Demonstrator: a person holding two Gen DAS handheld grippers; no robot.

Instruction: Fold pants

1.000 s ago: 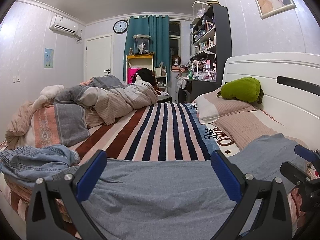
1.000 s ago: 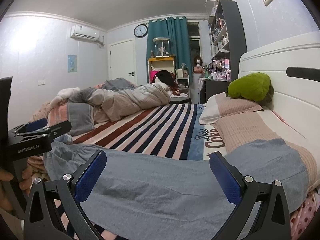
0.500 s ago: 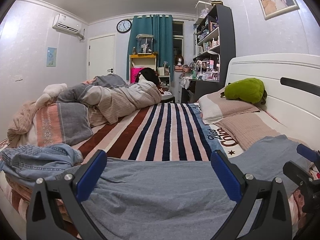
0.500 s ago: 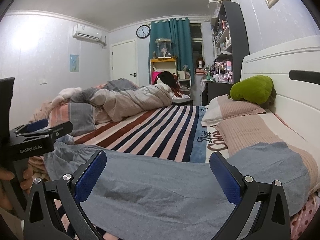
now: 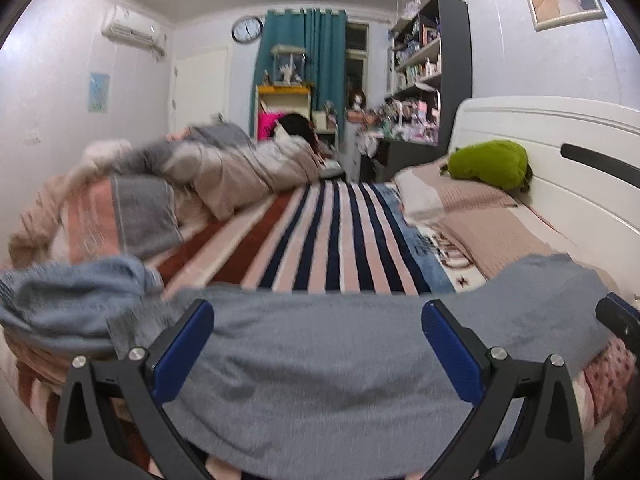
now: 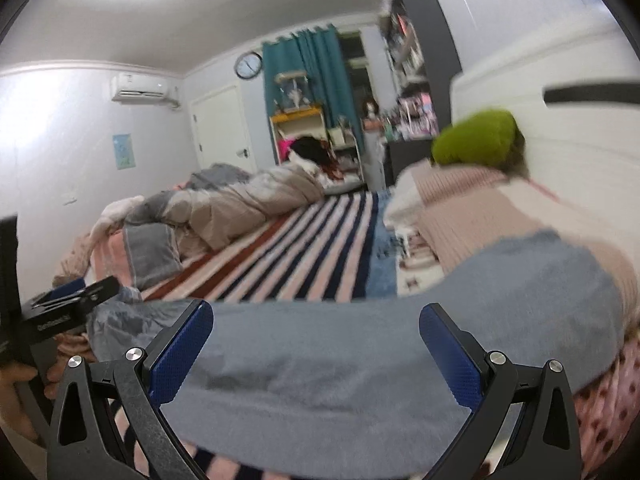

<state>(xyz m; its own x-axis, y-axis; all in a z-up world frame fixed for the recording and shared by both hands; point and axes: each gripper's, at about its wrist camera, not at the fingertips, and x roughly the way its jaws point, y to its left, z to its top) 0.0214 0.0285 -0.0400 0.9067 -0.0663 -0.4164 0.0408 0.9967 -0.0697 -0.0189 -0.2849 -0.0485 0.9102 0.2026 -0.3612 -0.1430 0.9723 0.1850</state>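
Grey-blue pants (image 5: 320, 352) lie stretched across the near edge of the bed, running from a bunched end at the left to the pillow side at the right. My left gripper (image 5: 318, 354) hovers just over them, open, its blue pads wide apart with nothing between. My right gripper (image 6: 316, 354) is open too, above the same pants (image 6: 340, 356) nearer the right end. The left gripper's body (image 6: 60, 312) shows at the left edge of the right wrist view, with a hand under it. Part of the right gripper (image 5: 618, 318) shows at the right edge of the left wrist view.
A striped blanket (image 5: 328, 236) covers the bed. A denim garment (image 5: 68, 300) sits bunched at the near left. A rolled duvet (image 5: 224, 168) lies at the far left. Pillows (image 5: 464, 204) and a green plush (image 5: 488, 164) rest by the white headboard (image 5: 560, 148). Shelves (image 5: 432, 68) stand behind.
Both views have shifted and blurred. The right gripper has tilted, so the room leans in its view. The pants look unmoved, and both grippers stay open.
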